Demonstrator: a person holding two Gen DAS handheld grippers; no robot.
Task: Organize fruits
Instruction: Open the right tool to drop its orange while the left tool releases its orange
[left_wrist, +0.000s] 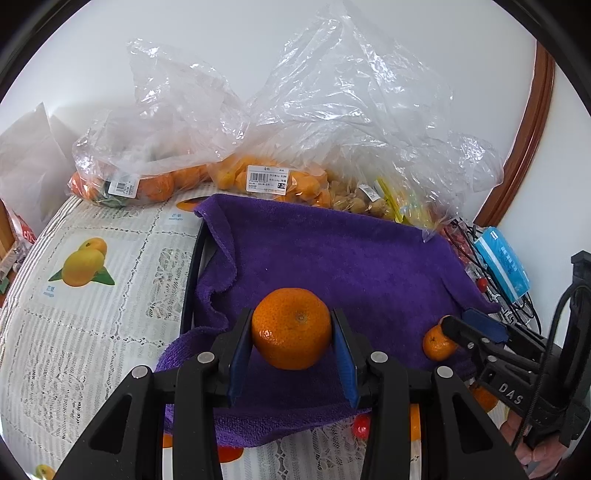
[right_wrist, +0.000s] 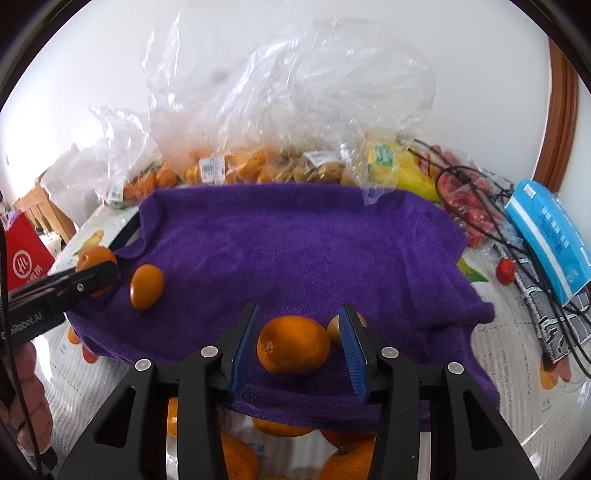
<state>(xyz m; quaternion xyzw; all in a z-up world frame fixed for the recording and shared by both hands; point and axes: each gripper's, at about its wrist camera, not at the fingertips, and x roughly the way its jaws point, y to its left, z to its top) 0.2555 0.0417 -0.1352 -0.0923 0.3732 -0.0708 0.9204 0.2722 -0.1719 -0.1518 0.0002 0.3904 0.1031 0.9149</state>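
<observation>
On purple towel (left_wrist: 332, 258) | left gripper (left_wrist: 291, 332) clamps dimpled orange mandarin (left_wrist: 291, 328)

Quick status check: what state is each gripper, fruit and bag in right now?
Left gripper: shut on an orange.
Right gripper: around a second orange, grip unclear.
Loose fruit: lying free on the towel.
Bags: open, fruit inside.
</observation>
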